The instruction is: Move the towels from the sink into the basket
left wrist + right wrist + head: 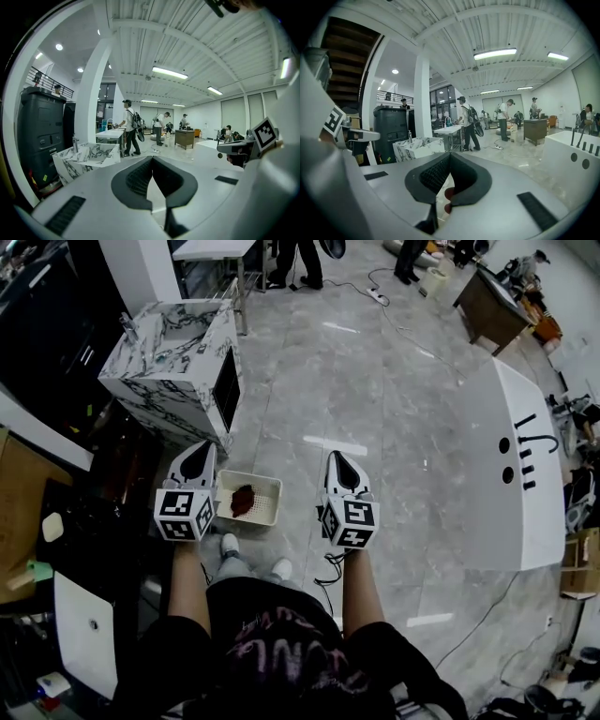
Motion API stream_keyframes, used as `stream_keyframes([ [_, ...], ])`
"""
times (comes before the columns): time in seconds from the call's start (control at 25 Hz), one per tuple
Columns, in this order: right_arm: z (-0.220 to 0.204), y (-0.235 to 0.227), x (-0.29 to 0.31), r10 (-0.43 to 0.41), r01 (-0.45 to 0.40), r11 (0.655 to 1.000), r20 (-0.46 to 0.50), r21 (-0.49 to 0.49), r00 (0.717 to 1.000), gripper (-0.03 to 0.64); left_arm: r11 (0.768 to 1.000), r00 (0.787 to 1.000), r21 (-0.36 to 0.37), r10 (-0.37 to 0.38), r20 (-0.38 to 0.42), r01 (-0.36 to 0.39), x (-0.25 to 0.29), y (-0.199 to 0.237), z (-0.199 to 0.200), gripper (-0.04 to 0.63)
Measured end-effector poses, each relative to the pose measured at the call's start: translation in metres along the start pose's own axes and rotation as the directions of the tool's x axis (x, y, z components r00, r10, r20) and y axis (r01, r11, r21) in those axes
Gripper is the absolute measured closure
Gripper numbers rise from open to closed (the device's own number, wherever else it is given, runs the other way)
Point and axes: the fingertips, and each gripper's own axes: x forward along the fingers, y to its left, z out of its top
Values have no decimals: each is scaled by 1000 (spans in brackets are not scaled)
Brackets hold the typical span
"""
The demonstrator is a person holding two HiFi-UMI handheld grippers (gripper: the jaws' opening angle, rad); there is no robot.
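On the floor, white basket [268, 509] holding red towel [243, 500], marble sink [159, 395] beyond

Dark red towel [243, 500] in a cream basket [251, 474]. Sink [169, 348] of white marble with black veins. Left tongs [199, 456] and right tongs [342, 465] white, with black-and-white square markers. Grey mottled floor [375, 381].

Head view looks steeply down at the floor [394, 409]. Left gripper view and right gripper view face level across the room. All three share the marble sink [89, 157].
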Motion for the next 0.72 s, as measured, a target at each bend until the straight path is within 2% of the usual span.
stream_keyframes([
  [0.32, 27, -3, -11, 1, 2, 999, 51, -43, 999, 603, 1000, 998, 9, 12, 63, -12, -15, 2, 26, 578],
  [0.72, 44, 1, -22, -2, 8, 998, 90, -69, 996, 603, 999, 995, 24, 18, 99, -20, -30, 6, 42, 578],
])
